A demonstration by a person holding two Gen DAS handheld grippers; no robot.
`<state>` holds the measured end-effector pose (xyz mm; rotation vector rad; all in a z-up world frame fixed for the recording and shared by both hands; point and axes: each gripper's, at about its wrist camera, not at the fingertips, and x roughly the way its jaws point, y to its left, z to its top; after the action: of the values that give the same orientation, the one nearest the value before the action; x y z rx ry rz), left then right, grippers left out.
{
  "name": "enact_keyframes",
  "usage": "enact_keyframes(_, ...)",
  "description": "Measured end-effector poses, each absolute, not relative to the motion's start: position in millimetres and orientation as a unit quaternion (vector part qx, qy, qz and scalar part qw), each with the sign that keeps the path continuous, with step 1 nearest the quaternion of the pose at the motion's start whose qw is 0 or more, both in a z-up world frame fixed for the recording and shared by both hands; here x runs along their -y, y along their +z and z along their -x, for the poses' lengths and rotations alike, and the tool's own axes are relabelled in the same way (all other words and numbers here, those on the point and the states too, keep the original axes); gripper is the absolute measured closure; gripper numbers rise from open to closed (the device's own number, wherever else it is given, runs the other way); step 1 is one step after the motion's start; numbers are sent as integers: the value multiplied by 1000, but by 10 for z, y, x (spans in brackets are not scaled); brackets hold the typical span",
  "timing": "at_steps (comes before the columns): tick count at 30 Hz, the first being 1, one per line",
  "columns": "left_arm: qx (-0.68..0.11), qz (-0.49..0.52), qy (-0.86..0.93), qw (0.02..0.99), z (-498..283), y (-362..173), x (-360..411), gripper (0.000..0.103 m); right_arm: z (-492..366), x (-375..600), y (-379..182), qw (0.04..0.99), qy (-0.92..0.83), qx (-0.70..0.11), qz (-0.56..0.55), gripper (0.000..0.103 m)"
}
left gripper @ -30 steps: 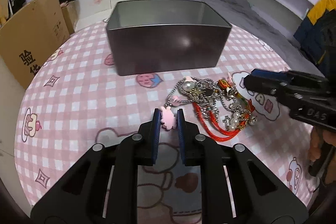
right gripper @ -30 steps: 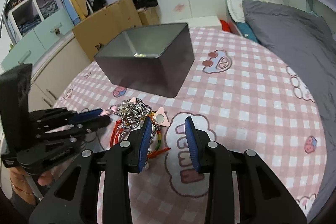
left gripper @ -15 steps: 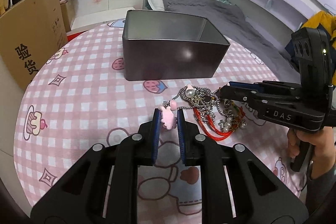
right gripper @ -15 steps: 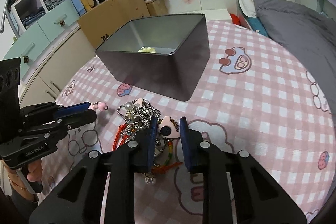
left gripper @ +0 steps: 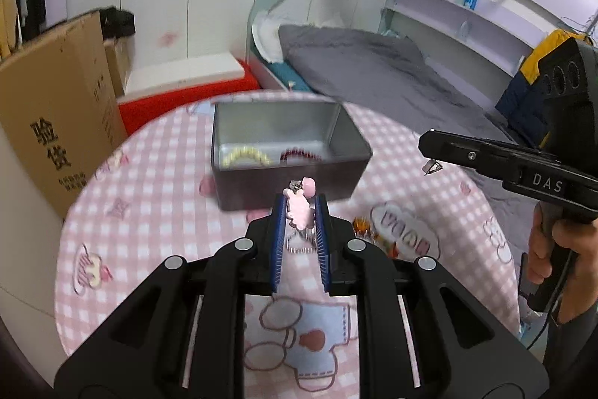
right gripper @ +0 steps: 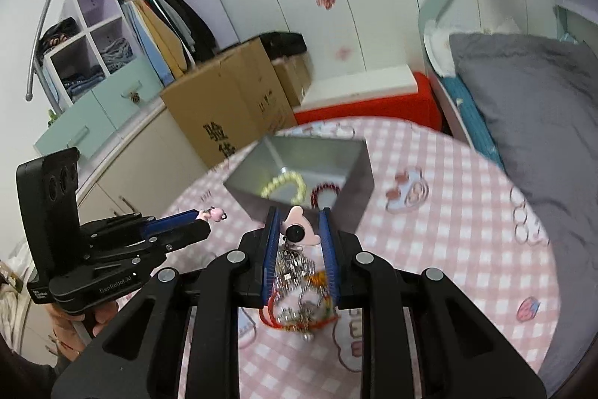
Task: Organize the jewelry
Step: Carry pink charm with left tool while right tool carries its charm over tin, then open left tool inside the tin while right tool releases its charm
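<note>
1. While both tools hang above the table (left gripper: 157,204), the left gripper (left gripper: 301,212) is clamped on one pale pink charm (left gripper: 299,206).
2. The right gripper (right gripper: 299,234) pinches one pink heart charm (right gripper: 299,230), its jaws having just closed; tangled silver and red chains (right gripper: 299,283) dangle beneath.
3. One grey metal box (left gripper: 284,174) near the table's far edge holds two bracelets: one yellow (left gripper: 246,156), one dark red (left gripper: 299,154).
</note>
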<state>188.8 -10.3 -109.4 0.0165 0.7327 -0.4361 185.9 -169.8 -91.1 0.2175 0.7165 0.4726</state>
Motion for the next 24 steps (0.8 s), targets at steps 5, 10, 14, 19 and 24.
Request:
enact_keyframes(5,-336,-19,-196,921,-2040,-917,159,87,-2019,1609,-776,911,227,-332,-94,83)
enact_keyframes(10,-330,-29,-184,926,-2217,-878,229,87,-2183,1518,-815,913,224,-331,-86,83)
enact_keyframes(14,-336,-32,-181,924,-2377,-916,266,87,-2312,1478,-909,910,222,-340,-79,83)
enact_keyframes(19,-347,-37,-176,921,-2531,-1023,308,87,-2439,1453,-1028,906,221,-352,-77,83)
enact_keyframes(24,-357,-42,-174,917,-2638,-1136,360,87,-2528,1429,-1131,902,221,-364,-76,83)
